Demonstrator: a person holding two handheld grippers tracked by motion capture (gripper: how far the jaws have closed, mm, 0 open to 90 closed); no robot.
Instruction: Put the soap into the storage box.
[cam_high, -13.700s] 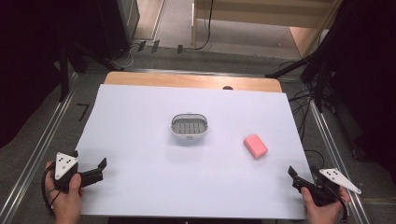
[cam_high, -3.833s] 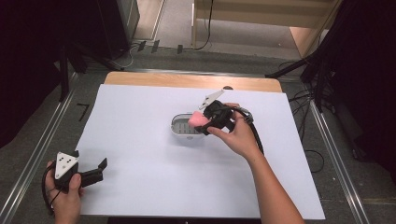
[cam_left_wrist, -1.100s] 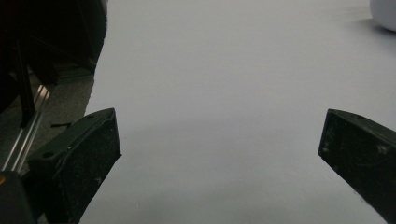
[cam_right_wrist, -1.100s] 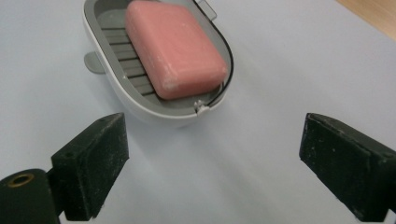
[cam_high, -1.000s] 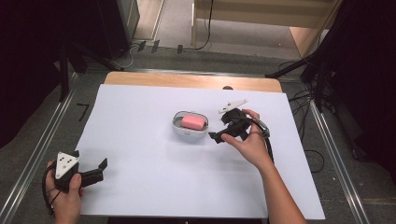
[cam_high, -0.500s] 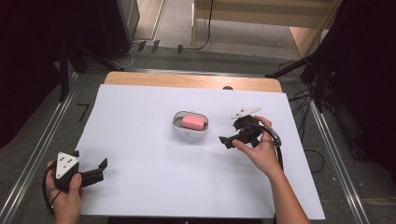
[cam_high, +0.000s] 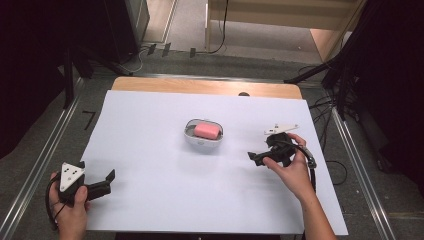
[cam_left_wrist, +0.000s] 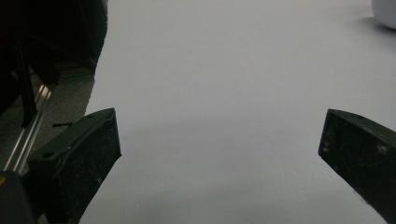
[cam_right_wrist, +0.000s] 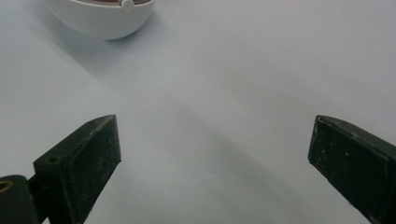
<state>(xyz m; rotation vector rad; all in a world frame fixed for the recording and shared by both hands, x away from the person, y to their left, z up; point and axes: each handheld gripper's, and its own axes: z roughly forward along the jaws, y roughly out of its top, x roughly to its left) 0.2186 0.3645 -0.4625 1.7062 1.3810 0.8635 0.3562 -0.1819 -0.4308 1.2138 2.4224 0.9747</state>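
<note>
Left gripper (cam_high: 102, 184): nearest the person, well apart from the white basket, jaws spread wide over bare white table cover (cam_high: 150, 200), holding nothing.
Right gripper (cam_high: 257, 157): near the basket, on its right side and slightly nearer the person, jaws wide apart and empty, pointing toward it.
White basket (cam_high: 203, 142): mid-table, upright.
Pink block (cam_high: 207, 130): lying inside the basket, clear of both grippers.

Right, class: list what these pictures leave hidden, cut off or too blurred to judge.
1. Bowl, right gripper view: top edge cuts it off, contents unseen.
2. Bowl, left gripper view: a corner sliver, cut by the edge.
3. Pink block, high view: underside hidden by the bowl wall.
4. Right claw, high view: too small to judge its gap.
</note>
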